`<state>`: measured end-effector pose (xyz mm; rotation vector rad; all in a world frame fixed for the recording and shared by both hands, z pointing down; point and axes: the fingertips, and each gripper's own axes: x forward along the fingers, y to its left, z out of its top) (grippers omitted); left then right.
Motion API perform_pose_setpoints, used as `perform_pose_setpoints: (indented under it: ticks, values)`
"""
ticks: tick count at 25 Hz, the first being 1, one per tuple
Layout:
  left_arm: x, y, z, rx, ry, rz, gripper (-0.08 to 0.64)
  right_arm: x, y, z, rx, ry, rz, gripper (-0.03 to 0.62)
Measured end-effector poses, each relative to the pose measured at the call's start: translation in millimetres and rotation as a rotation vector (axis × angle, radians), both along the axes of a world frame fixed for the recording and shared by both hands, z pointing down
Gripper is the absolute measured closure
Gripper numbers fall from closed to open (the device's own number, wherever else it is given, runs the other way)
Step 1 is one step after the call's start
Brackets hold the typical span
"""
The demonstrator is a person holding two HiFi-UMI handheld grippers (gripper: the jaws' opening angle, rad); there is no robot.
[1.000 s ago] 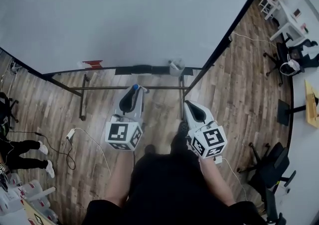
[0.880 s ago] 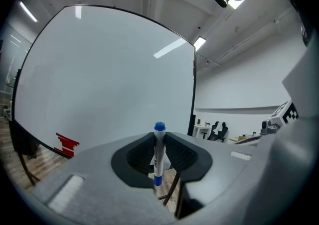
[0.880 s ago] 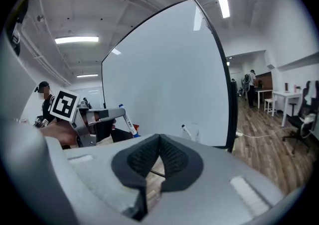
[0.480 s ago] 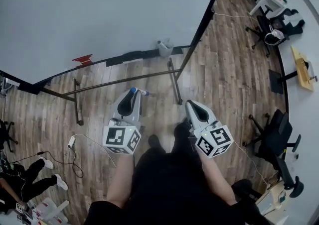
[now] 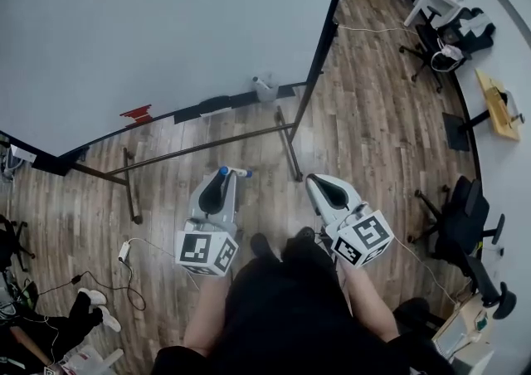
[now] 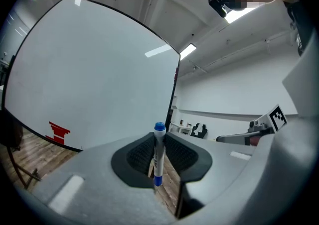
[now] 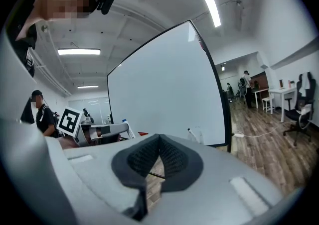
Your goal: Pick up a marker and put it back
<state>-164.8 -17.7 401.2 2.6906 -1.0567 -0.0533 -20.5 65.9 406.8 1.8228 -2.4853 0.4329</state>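
the marker is seen with a white barrel, blue cap and blue end. the left gripper and right gripper are finished in grey with black ribbed pads, their cubes patterned in black-and-white squares. a red mark is shown on the white, black-framed whiteboard; the floor is planked in brown-grey.

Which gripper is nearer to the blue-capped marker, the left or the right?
Left. The left gripper is shut on the marker, held crosswise between its fingers. The right gripper is shut on nothing, apart from the marker on its right side.

Bright ceiling strips, fisheye edges (vignetted)
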Motion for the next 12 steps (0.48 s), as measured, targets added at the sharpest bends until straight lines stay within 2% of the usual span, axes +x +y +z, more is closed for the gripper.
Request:
perform_pose_setpoints:
  ticks: [12]
  values:
    - [8.4, 12.3, 10.8, -0.012, -0.014, 0.037, 0.482, -9.1, 8.4, 8.9, -0.014, 0.008, -0.005, 0.591]
